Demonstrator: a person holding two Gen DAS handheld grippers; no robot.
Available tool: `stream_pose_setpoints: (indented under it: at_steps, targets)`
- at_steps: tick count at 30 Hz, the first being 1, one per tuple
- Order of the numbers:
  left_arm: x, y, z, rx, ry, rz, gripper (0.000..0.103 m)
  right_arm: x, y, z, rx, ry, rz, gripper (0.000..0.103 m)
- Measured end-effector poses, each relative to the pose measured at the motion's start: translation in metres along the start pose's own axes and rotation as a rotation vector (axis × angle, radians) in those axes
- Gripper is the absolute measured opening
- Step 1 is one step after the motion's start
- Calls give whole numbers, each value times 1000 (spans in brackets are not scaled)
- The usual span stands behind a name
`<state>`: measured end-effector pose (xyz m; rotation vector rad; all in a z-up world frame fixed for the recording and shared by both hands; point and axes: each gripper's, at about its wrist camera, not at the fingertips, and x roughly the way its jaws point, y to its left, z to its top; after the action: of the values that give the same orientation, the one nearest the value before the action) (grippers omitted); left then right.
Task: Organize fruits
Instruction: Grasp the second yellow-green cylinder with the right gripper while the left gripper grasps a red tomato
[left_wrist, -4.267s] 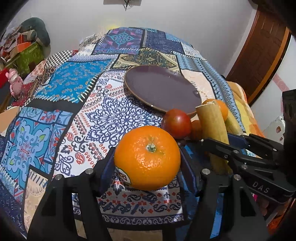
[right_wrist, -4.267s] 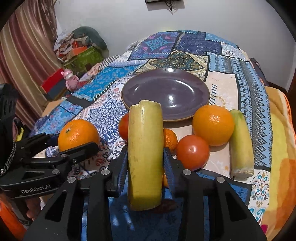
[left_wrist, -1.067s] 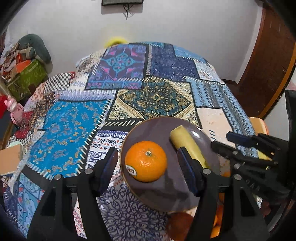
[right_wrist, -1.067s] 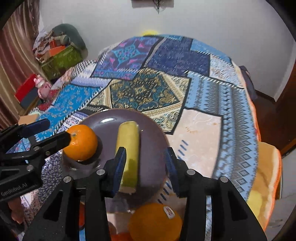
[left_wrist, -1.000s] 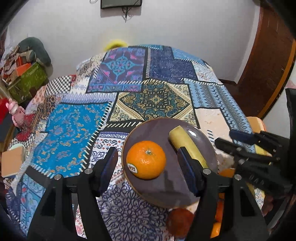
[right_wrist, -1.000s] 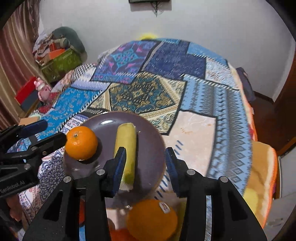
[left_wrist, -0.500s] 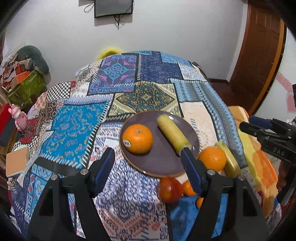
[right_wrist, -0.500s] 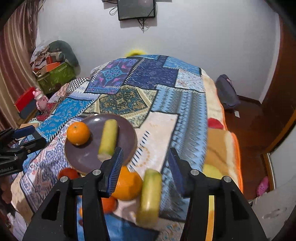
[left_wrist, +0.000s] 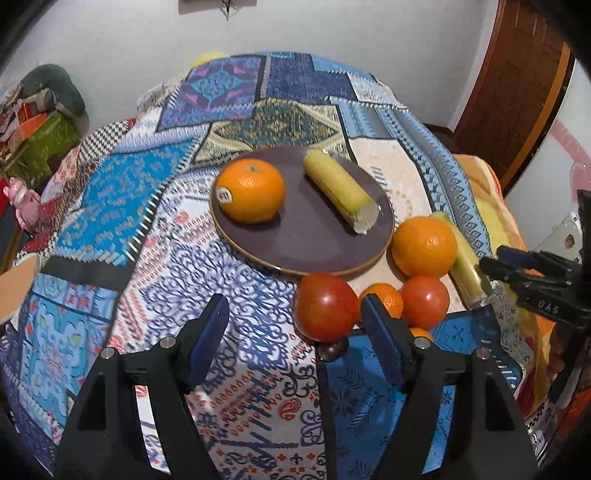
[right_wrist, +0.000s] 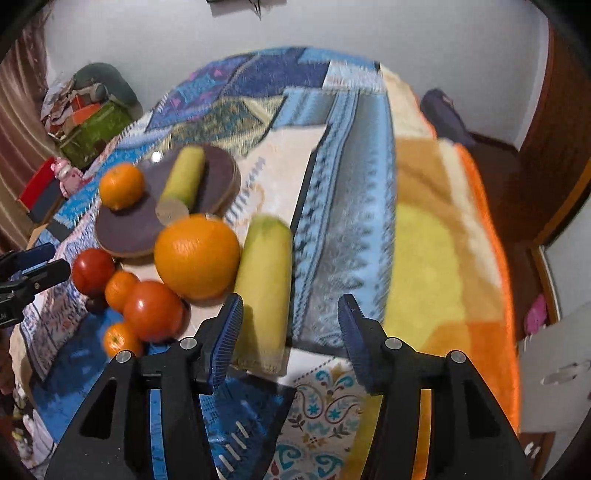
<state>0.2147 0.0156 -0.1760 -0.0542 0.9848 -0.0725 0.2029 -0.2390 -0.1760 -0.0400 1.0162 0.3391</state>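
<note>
Left wrist view: a purple plate (left_wrist: 306, 251) on a patchwork cloth (left_wrist: 122, 192) carries a stickered orange (left_wrist: 250, 190) and a yellow banana piece (left_wrist: 340, 190), which lie apart from each other on its surface. Below the plate's near rim, the remaining fruit sits bunched together on the cloth: a red tomato (left_wrist: 325, 306) just off the rim, a small mandarin (left_wrist: 384, 298) behind it, a second tomato (left_wrist: 424, 302), a large orange (left_wrist: 424, 246) and a second banana piece (left_wrist: 465, 258) at the right edge of the group. The left gripper (left_wrist: 295, 334) hangs above the cloth with its jaws spread apart and nothing between the pads; the nearest tomato shows in the gap beyond them, untouched. The right gripper (right_wrist: 291, 332), seen in its own camera, has just been opening its jaws and holds nothing; its blue pads stand apart, with the near end of the second banana piece lying on the cloth just beyond the left pad. In that blurred right wrist view, the large orange touches the banana piece's side, and another small mandarin (right_wrist: 119, 339) lies nearest the camera. An orange and yellow blanket (right_wrist: 443, 236) covers the right side of the bed.
</note>
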Motion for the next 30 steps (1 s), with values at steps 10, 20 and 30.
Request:
stream_pose_setpoints:
  at_steps: [10, 20, 30]
  targets:
    - [29, -4, -6, -7, 49, -7, 74, 20, 10, 0, -24, 23, 18, 50]
    - [34, -7, -4, -4, 29, -27, 63, 32, 10, 2, -25, 20, 21, 38]
    - [28, -16, -5, 32, 21, -28, 45, 28, 4, 2, 1, 0, 27, 36]
